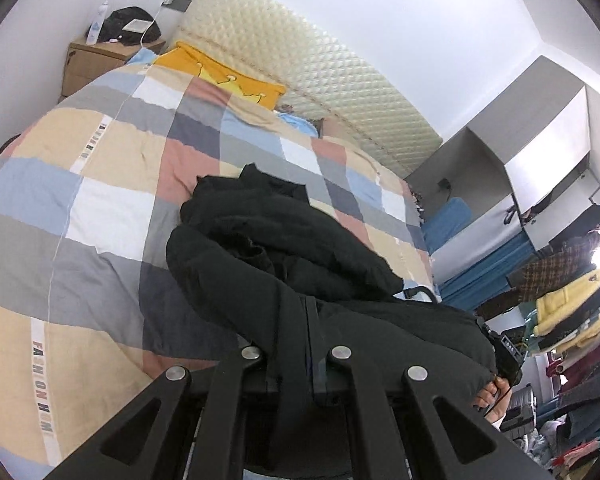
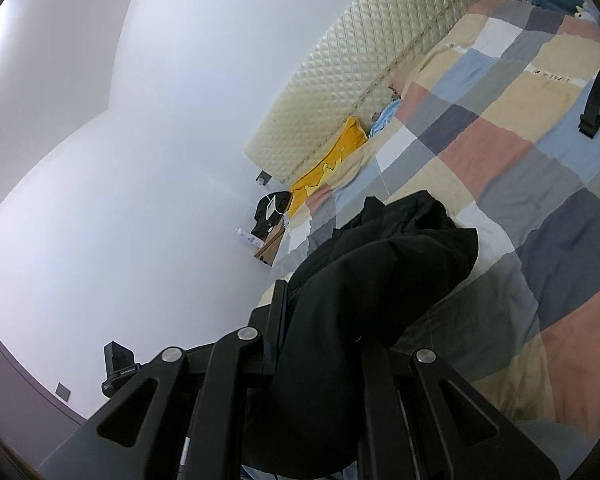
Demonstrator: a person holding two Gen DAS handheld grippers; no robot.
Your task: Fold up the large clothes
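On the bed: black garment (image 1: 284, 240) lies bunched across the patchwork duvet (image 1: 100, 208), its near edge drawn up off the covers toward both tools.
Left gripper (image 1: 296, 316): fingers close together with black cloth running between them; reads as clamped on the garment's edge.
Right gripper (image 2: 300, 320): one finger shows along the cloth's left side, the other is buried under the fabric; cloth passes through the jaws, so judged clamped on the garment too.
Step in hand: likely lifting and spreading the garment before the first fold.
Doing it well: keep both grips firm and level, draw the two held points apart until the edge between them goes taut, then lay the cloth flat on the duvet. Heavy, thick fabric; it will sag in the middle, and a loose pinch may slip.
Risk: the far part is crumpled on itself; folding before it is shaken out would trap creases.
Left view only: nightstand (image 1: 96, 60) with a dark bag, yellow pillow (image 1: 224, 76) against the quilted headboard (image 1: 300, 68), clothes rack (image 1: 572, 300) on the right, and a hand (image 1: 492, 396) beside the cloth.
Right view only: bare wall, small black device (image 2: 118, 364) low on the left, and a black strap (image 2: 598, 96) lying on the duvet well apart from the garment.
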